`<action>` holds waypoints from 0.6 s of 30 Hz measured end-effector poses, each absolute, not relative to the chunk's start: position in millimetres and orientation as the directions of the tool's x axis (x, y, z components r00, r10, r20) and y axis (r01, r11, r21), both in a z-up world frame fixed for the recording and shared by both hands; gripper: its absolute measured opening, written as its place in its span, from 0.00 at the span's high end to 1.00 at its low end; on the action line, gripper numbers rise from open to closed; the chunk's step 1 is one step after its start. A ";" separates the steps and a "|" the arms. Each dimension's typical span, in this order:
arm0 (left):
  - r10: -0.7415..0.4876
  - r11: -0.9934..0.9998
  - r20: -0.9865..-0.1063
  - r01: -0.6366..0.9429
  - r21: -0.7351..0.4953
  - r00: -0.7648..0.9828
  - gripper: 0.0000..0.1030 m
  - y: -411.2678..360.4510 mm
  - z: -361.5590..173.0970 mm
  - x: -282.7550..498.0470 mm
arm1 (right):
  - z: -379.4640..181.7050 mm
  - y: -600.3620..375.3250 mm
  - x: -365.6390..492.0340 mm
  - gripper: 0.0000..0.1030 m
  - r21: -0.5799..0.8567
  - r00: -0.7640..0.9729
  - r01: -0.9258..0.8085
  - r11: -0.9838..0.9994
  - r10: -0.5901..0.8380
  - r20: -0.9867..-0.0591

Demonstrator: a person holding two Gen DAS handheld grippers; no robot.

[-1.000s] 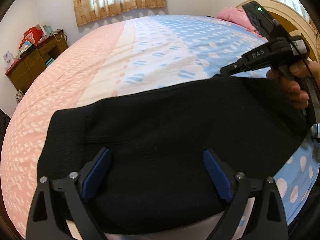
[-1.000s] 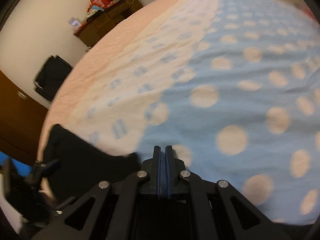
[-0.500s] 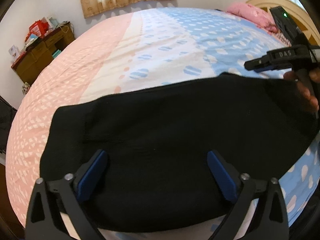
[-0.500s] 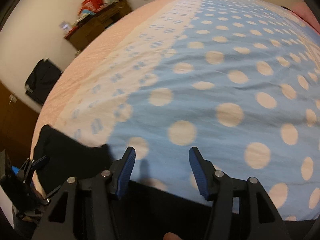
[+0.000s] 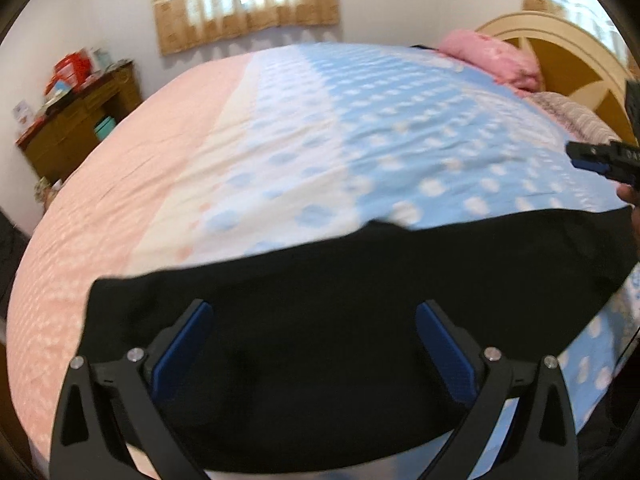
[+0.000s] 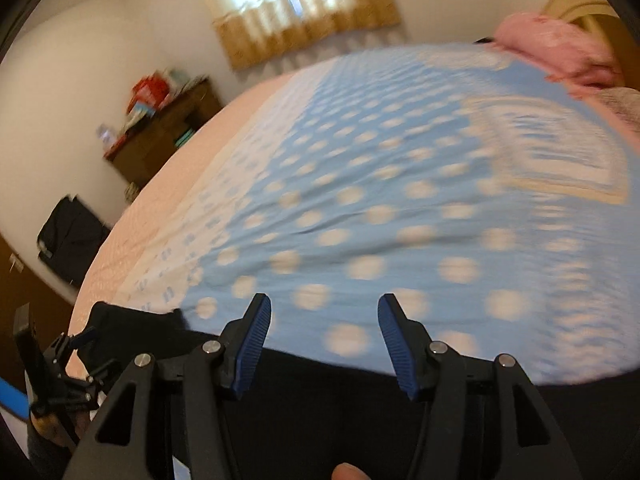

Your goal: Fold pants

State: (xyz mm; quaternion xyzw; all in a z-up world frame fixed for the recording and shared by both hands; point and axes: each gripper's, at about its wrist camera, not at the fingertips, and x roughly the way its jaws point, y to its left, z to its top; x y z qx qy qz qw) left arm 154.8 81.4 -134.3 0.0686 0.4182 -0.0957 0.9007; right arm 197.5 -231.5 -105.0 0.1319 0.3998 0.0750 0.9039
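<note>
Both your sets of fingers, left gripper [image 5: 314,346] and right gripper [image 6: 324,342], are spread with nothing between them. Black pants [image 5: 360,320] lie flat as one compact slab at the bed's [image 5: 280,140] near edge, so folding looks mostly done, maybe one more fold left

each black gripper [image 5: 316,344] has blue ribbed pads [image 6: 252,348] and silver screws.

Black pants [image 5: 340,320] flat on bedspread [image 5: 280,152]

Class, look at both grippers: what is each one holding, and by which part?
Nothing. The left gripper and right gripper stand open above the black pants.
</note>
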 end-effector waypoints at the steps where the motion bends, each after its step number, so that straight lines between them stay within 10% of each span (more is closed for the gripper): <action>1: -0.130 0.968 -0.763 0.246 0.039 0.633 0.00 74.1 -132.1 154.7 | -101.9 -246.4 189.4 0.44 0.296 0.679 -0.009 0.955 0.223 -0.699; 10: -0.185 0.950 -0.762 0.310 0.022 0.621 0.00 20.3 -135.5 155.2 | -86.1 -453.6 40.4 0.44 0.329 0.752 0.393 0.859 -0.093 -0.653; 18: -0.166 0.948 -0.788 0.315 0.038 0.593 0.00 -10.8 -147.4 153.0 | -113.7 -527.5 -6.5 0.47 0.389 0.707 0.484 0.783 -0.089 -0.701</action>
